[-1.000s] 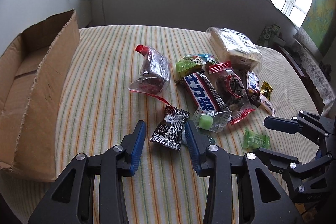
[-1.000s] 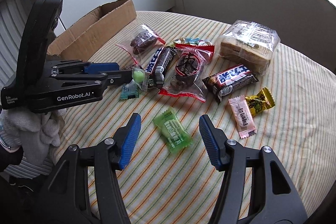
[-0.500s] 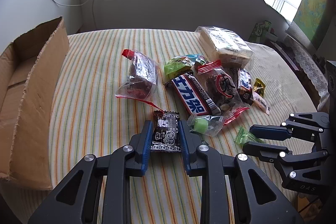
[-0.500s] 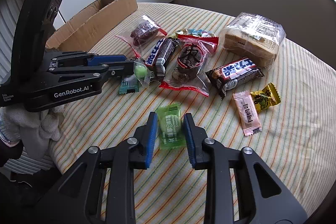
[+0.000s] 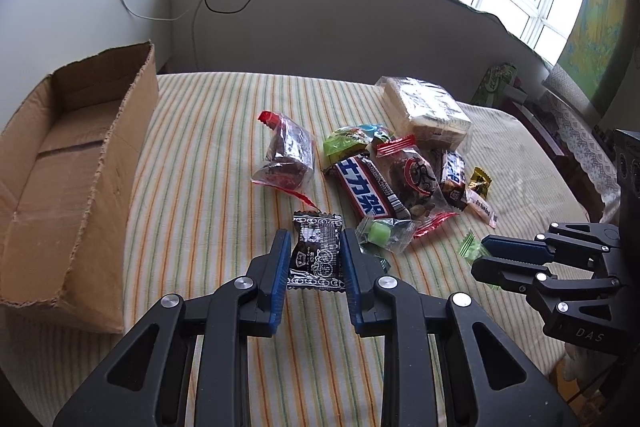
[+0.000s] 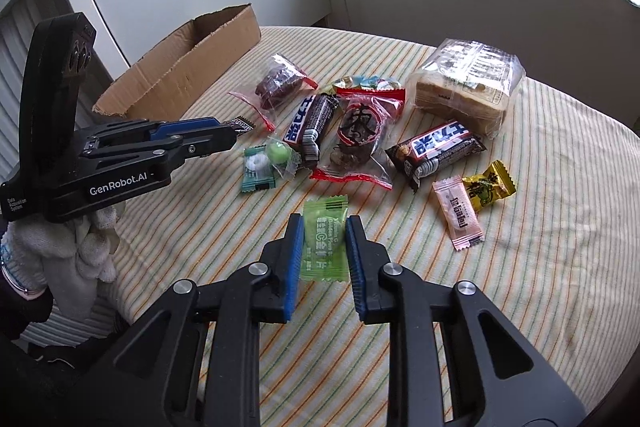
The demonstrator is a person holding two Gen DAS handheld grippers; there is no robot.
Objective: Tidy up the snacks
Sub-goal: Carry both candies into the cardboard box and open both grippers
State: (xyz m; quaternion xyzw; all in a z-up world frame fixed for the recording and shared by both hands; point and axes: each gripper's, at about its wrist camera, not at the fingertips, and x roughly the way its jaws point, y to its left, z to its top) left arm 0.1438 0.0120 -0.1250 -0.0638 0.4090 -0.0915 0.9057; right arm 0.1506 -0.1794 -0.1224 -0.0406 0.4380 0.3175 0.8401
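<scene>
Striped bench (image 5: 200,155): cardboard box (image 5: 68,163) lies left of both grippers. Left gripper (image 5: 314,251), nearer, clamps black packet (image 5: 318,253); right gripper (image 6: 325,243) clamps green packet (image 6: 324,243).

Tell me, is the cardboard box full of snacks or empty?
Empty, as far as it shows. The cardboard box is open on top, and the left wrist view shows only bare cardboard inside. Its near corner is hidden.

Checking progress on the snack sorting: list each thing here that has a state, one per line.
Left gripper: shut on the black sweet.
Right gripper: shut on the green sweet.
Cardboard box: open at the top, nothing seen inside.
Bread pack: sealed, lying on the table.
Dark bun pack: sealed, lying flat.
</scene>
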